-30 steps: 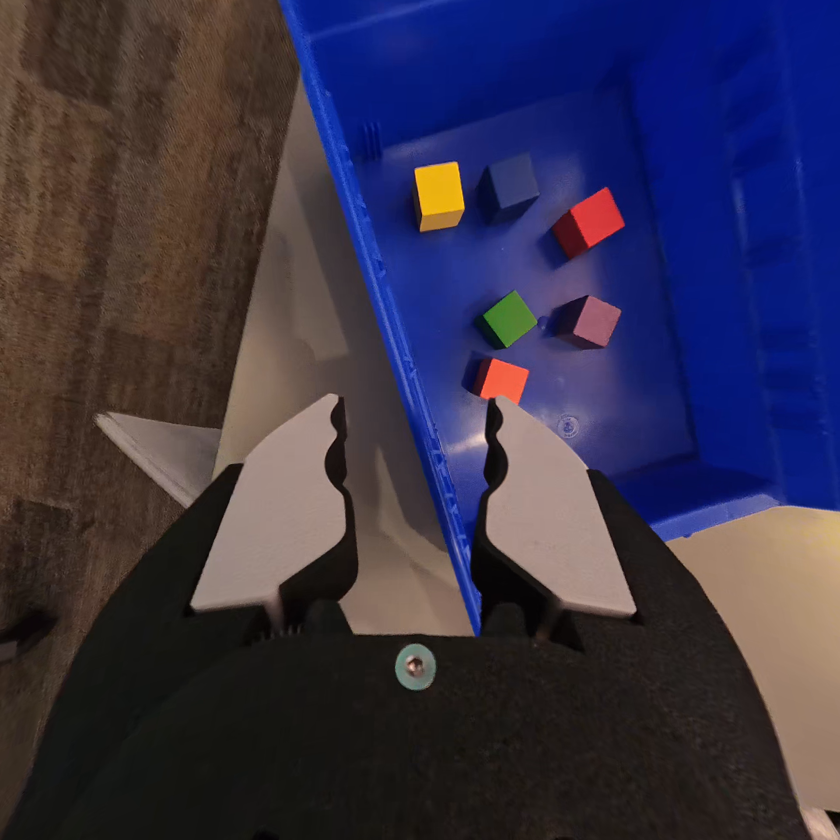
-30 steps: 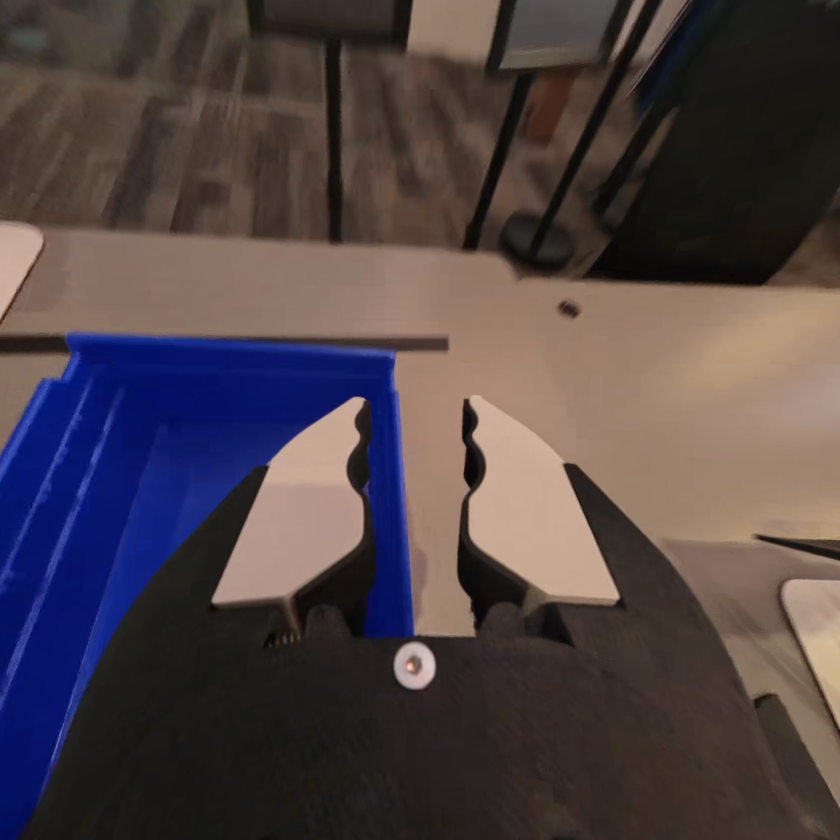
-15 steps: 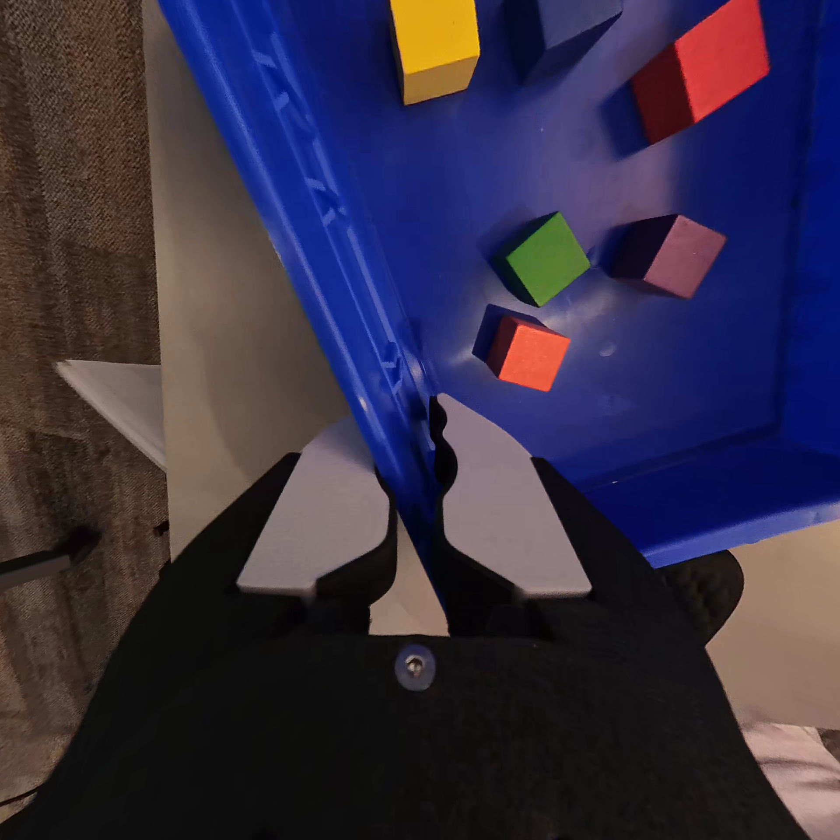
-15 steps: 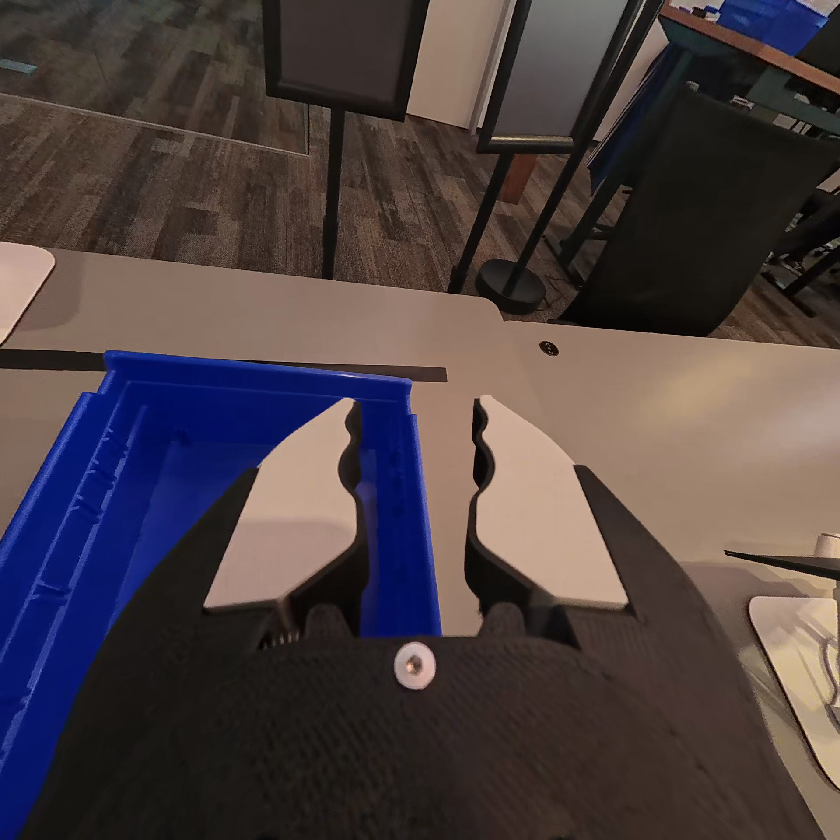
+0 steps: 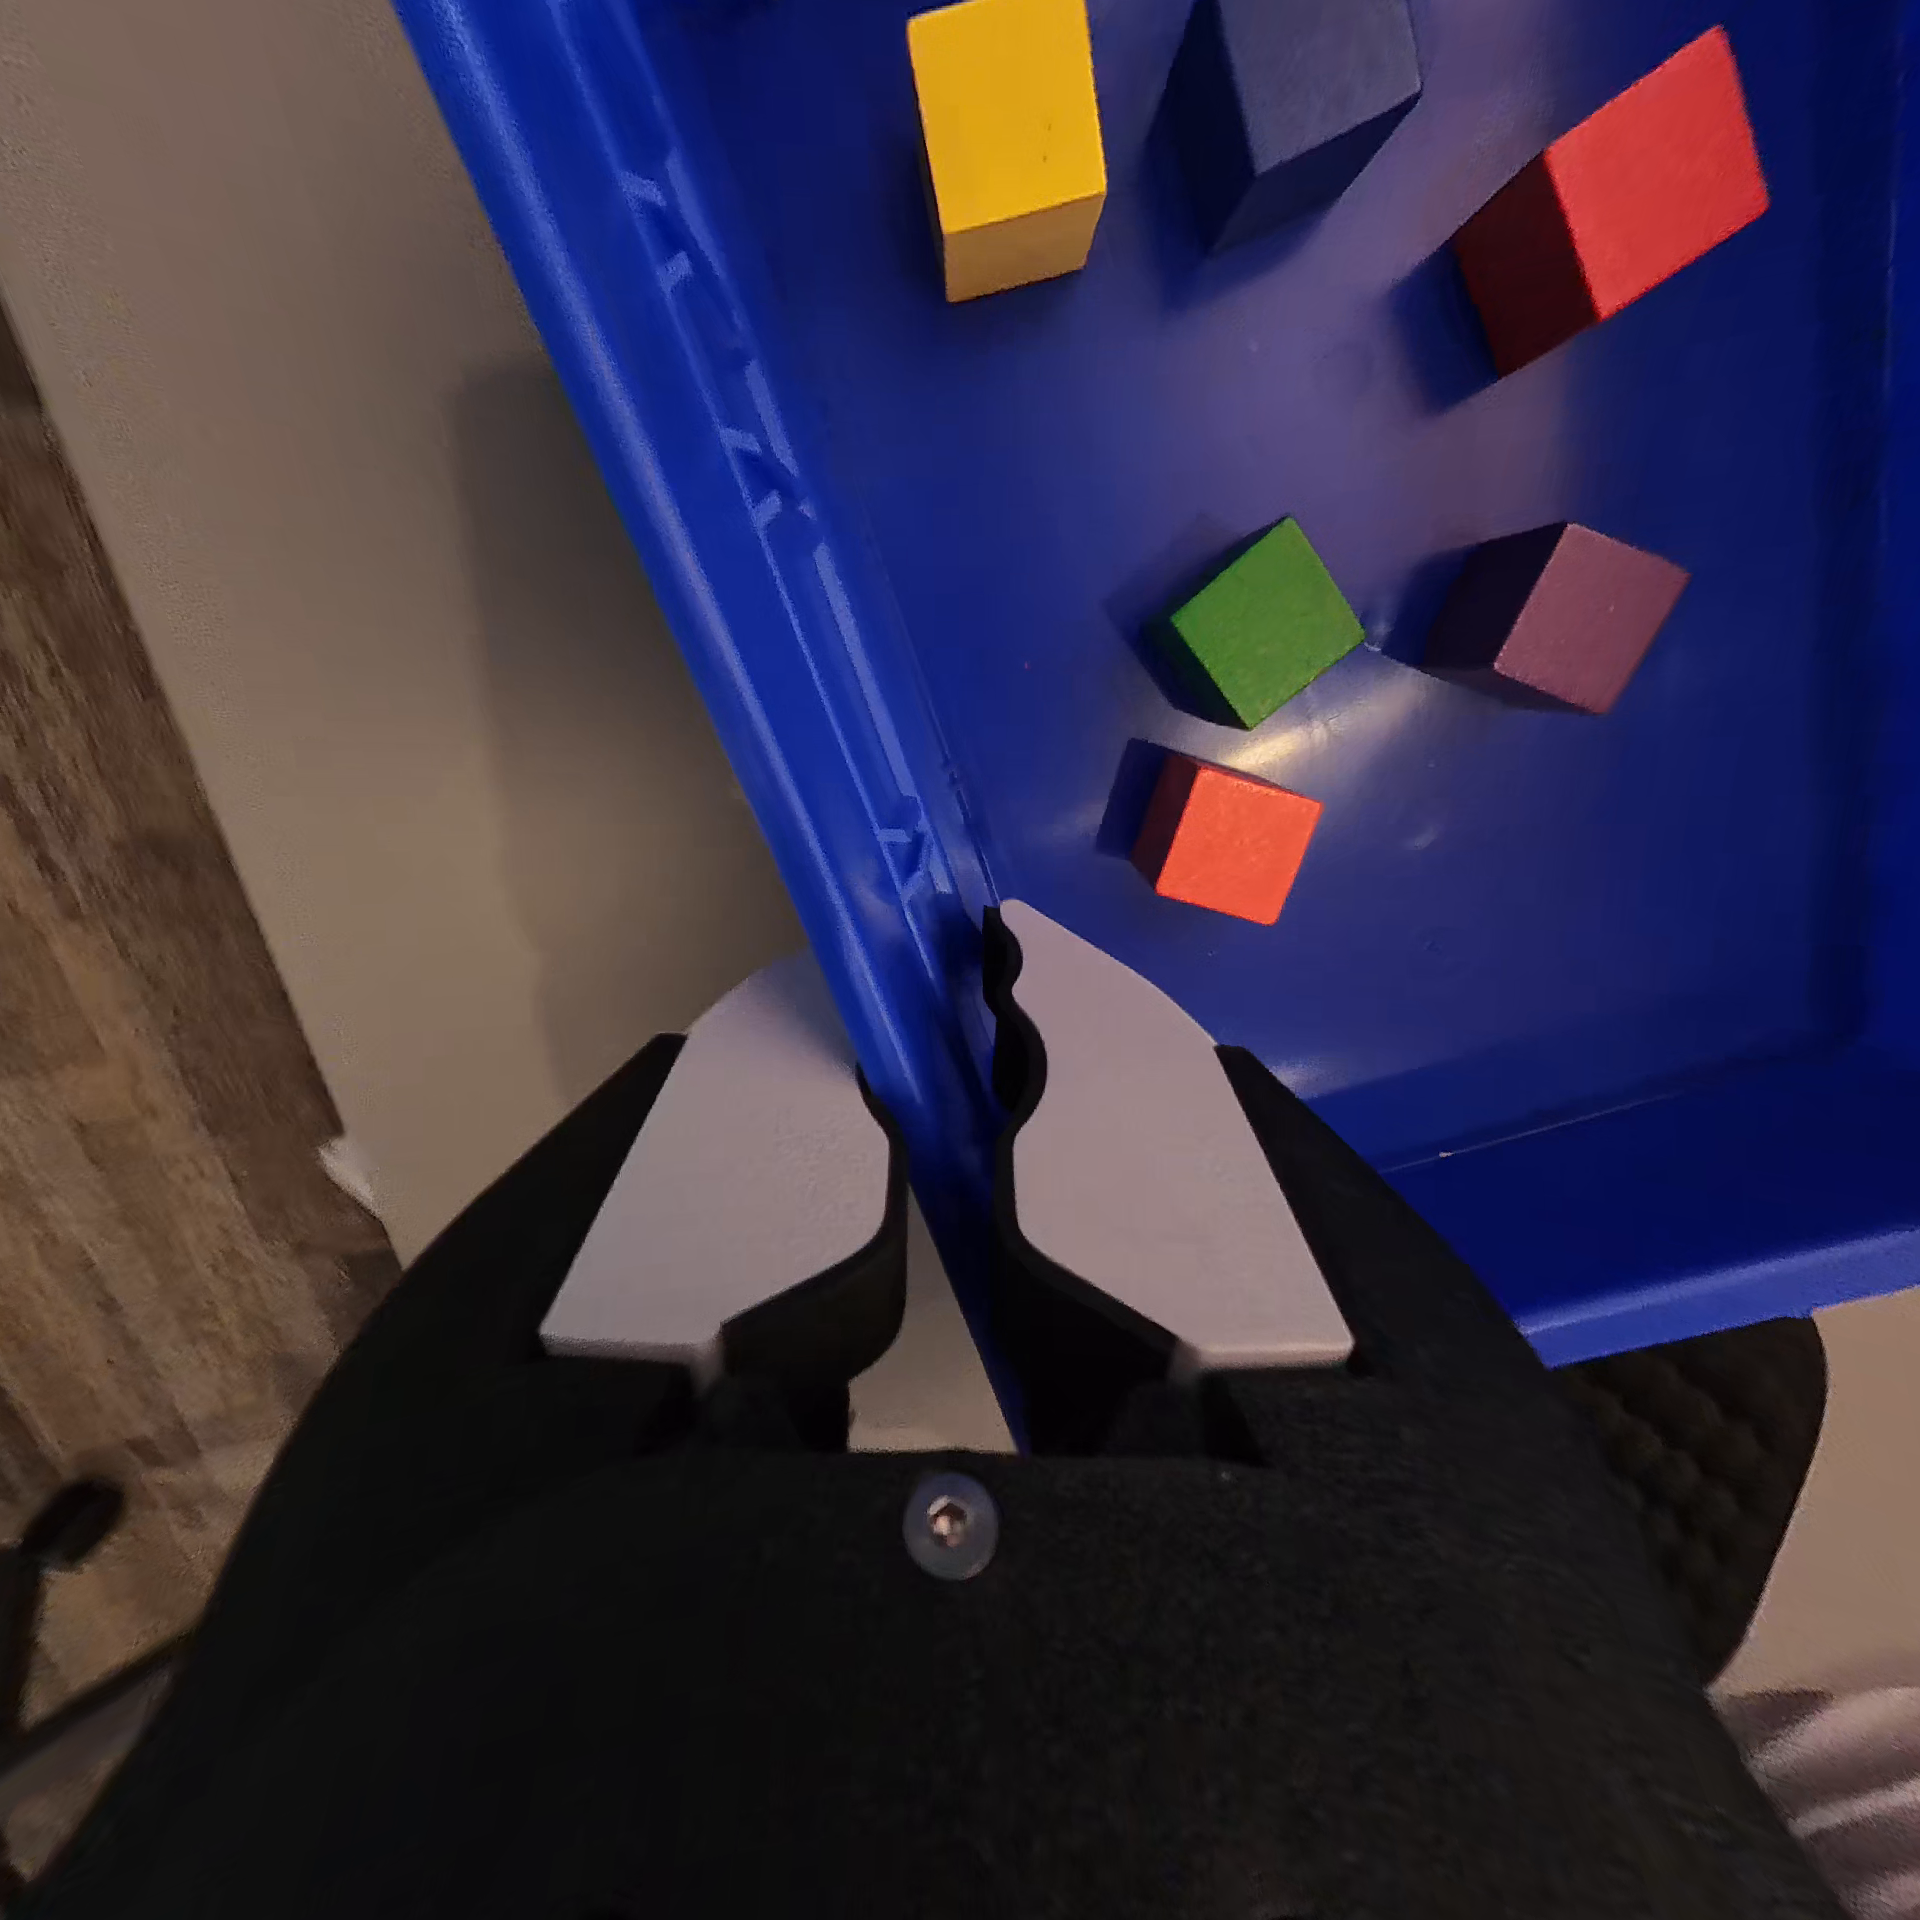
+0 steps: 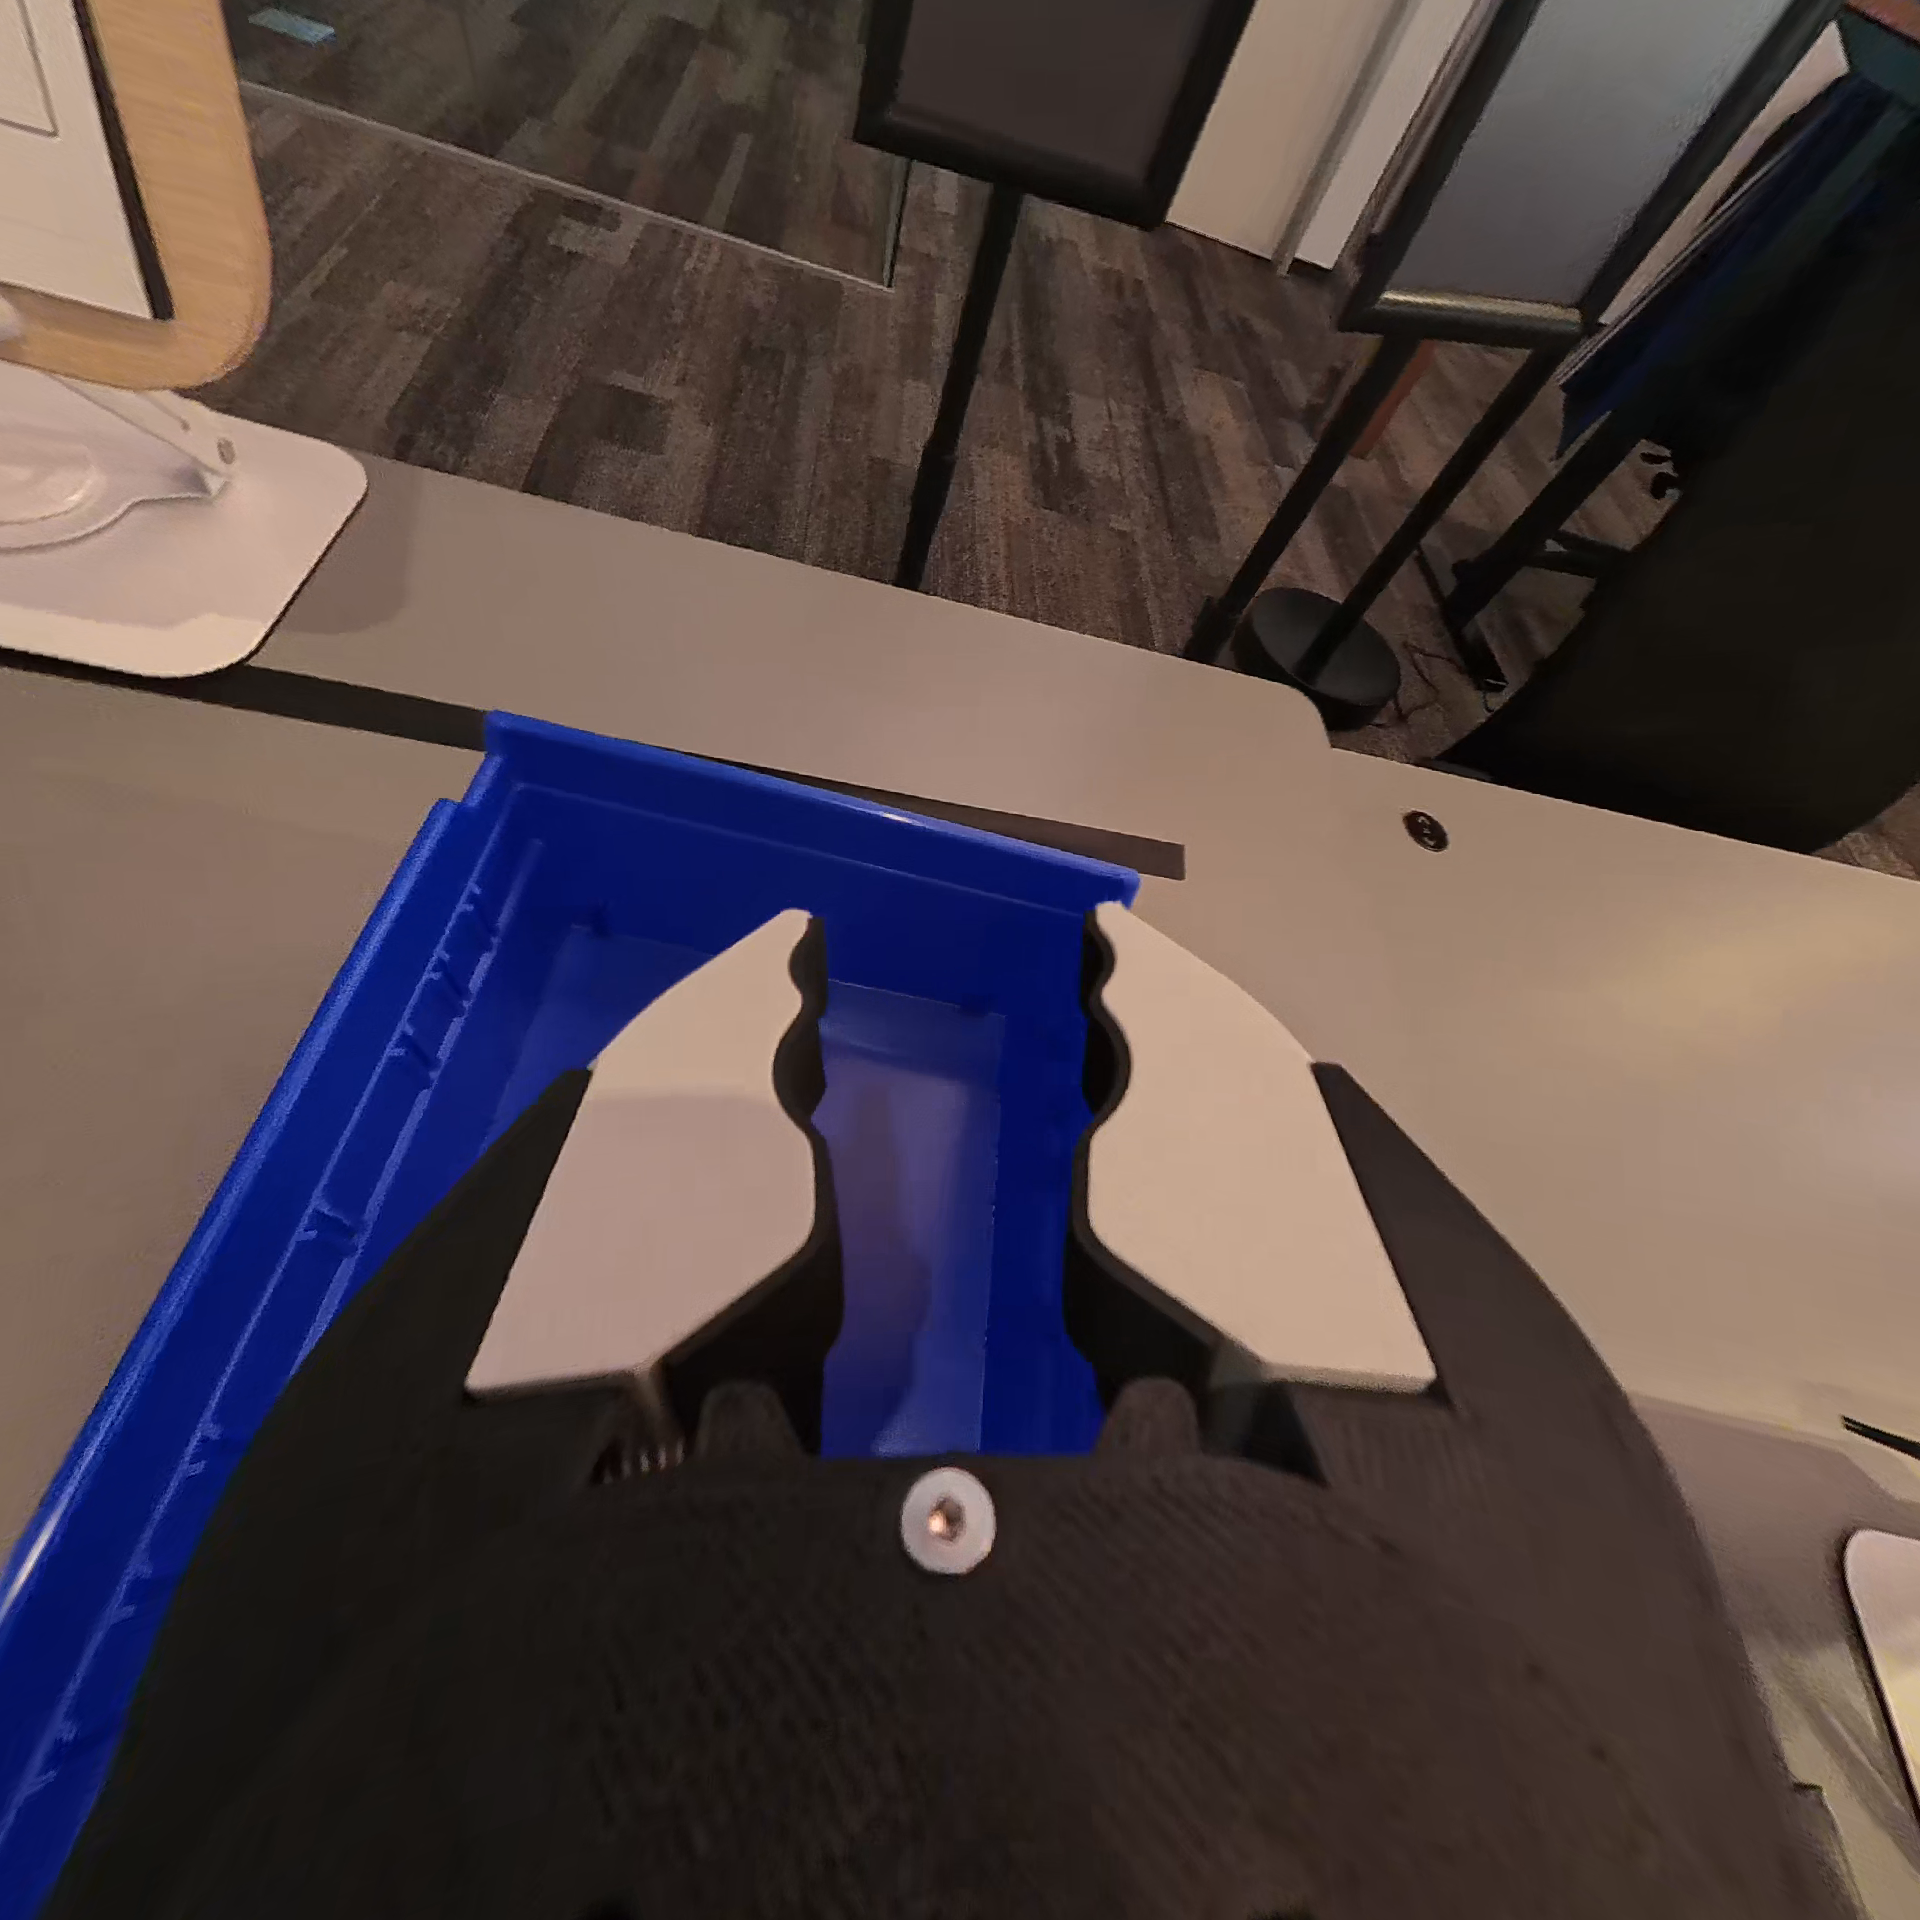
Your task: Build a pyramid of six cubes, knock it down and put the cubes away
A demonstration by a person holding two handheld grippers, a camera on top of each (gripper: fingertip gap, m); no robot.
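Six cubes sit loose on the floor of the blue bin (image 5: 1039,436), none stacked, none touching! Nearest the camera in the left wrist view is the orange cube (image 5: 1231,840), just beyond it the green cube (image 5: 1262,621), and to the right of that the purple cube (image 5: 1558,618). Farther back there's the yellow cube (image 5: 1008,145) close to the bin's left wall, the dark blue cube (image 5: 1299,114) just beside it, and the red cube (image 5: 1616,197) off to the right. And look at the left hand-held gripper (image 5: 951,1013): it has the bin's left wall pinched between its two fingers, one finger (image 5: 1122,1132) inside the bin and the other outside over the table (image 5: 343,644), clamped tight on that rim near the bin's front corner, with the orange cube only a short way past the inner fingertip. Over to the right wrist view, where the right hand-held gripper (image 6: 951,920) is spread wide, holding nothing; its left finger (image 6: 665,1164) hangs over the inside of the bin, its right finger (image 6: 1236,1174) sits out past the bin's right wall, so that wall runs up between the two without either finger visibly touching it. The bin stands on the grey table, its far end reaching a dark strip (image 6: 1122,847) across the tabletop. Beyond, a white stand base (image 6: 156,551) rests at the table's far left corner, a dark wood-pattern floor (image 6: 665,343) stretches behind, and black sign stands (image 6: 966,332) rise from it.
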